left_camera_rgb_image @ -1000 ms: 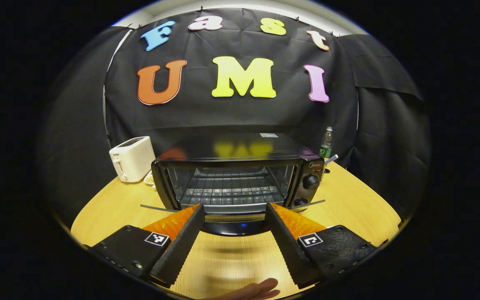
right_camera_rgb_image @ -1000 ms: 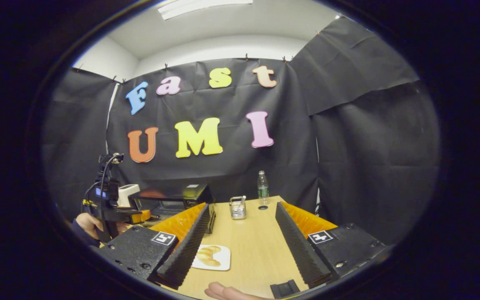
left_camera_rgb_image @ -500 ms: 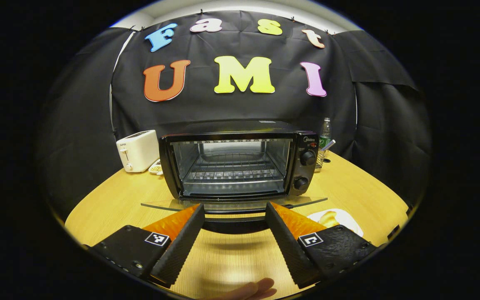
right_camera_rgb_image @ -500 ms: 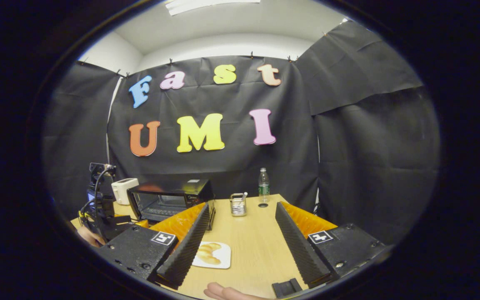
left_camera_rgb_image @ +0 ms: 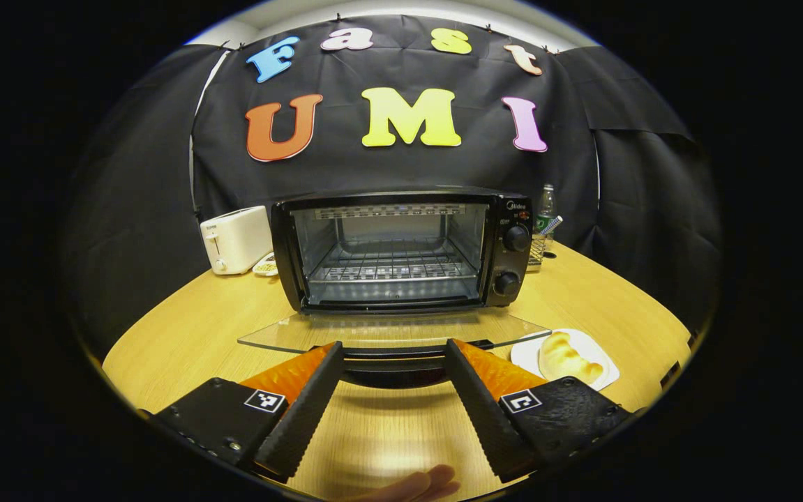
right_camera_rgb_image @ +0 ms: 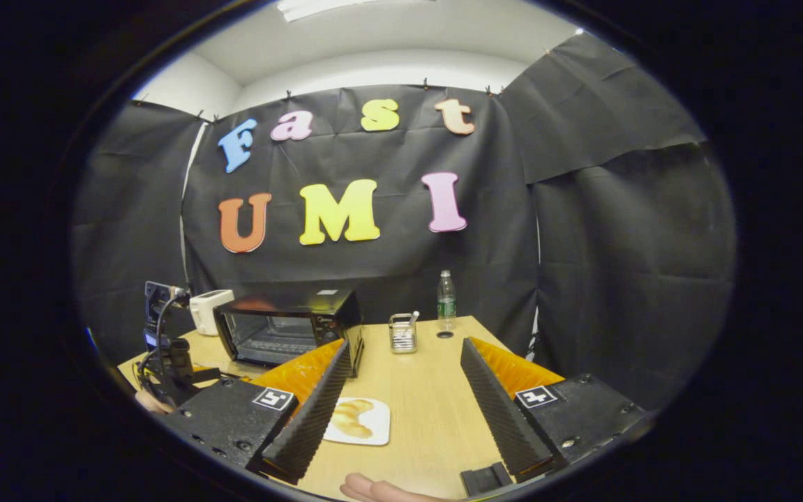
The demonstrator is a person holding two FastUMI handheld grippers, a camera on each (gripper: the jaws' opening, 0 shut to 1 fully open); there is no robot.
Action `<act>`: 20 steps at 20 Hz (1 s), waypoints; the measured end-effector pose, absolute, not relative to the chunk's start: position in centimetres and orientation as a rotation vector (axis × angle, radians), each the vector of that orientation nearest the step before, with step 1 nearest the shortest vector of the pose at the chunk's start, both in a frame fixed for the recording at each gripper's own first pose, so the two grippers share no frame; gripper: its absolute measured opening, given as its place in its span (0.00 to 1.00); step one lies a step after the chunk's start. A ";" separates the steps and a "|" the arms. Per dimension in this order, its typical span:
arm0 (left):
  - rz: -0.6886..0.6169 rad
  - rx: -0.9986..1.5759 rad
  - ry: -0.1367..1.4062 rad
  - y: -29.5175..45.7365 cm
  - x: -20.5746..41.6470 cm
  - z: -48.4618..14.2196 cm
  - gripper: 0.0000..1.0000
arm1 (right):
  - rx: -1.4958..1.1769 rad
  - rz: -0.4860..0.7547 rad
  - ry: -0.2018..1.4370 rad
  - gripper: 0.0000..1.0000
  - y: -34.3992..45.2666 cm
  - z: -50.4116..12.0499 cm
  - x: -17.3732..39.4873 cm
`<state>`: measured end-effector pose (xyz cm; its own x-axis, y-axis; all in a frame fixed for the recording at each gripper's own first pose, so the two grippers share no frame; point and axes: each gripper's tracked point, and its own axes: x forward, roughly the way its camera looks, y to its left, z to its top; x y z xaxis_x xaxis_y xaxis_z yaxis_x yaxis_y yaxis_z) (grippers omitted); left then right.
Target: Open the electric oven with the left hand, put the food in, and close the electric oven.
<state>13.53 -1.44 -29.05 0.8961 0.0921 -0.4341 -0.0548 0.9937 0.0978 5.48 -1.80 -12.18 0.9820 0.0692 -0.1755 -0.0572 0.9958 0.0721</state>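
Note:
The black electric oven stands open on the wooden table, its wire rack bare. Its glass door lies flat toward me, and the dark handle sits between the spread fingers of my left gripper, which is open. A white plate with a croissant rests right of the door. In the right gripper view the same plate of croissants lies beside the left finger of my right gripper, open and holding nothing. The oven and the left gripper appear at far left.
A white toaster stands left of the oven with a small dish beside it. A wire holder and a water bottle stand at the back of the table. A fingertip shows at each view's bottom edge.
The oven door has swung from partly lowered to fully flat as my left gripper dropped and drew back. The croissant plate has come into the left gripper view. My right gripper barely moved.

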 end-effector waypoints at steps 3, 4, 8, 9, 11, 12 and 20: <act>0.080 0.077 0.507 -1.3 12.8 -30.9 0.96 | 0.075 0.048 0.193 1.00 -2.3 -12.8 5.6; 0.080 0.073 0.522 -1.4 12.7 -31.5 0.87 | 0.080 0.048 0.199 1.00 -2.2 -13.0 5.7; 0.081 0.071 0.547 -1.5 11.9 -33.4 0.96 | 0.092 0.051 0.220 1.00 -2.4 -13.8 6.1; 0.078 0.080 0.530 -1.6 12.0 -33.0 0.94 | 0.093 0.051 0.222 1.00 -2.4 -14.0 6.2; 0.076 0.079 0.568 -1.5 11.9 -34.1 0.94 | 0.093 0.053 0.235 1.00 -2.2 -14.5 6.4; 0.075 0.079 0.564 -1.5 12.0 -33.9 0.94 | 0.092 0.058 0.238 1.00 -1.9 -14.7 6.5; 0.090 0.029 0.451 0.6 10.7 -27.7 0.96 | 0.030 0.079 0.305 0.97 -0.5 -17.3 7.8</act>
<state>10.66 0.62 -27.74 0.8959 0.0932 -0.4343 -0.0803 0.9956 0.0480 7.76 -0.45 -17.26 0.9507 0.0823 -0.2990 -0.0732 0.9965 0.0412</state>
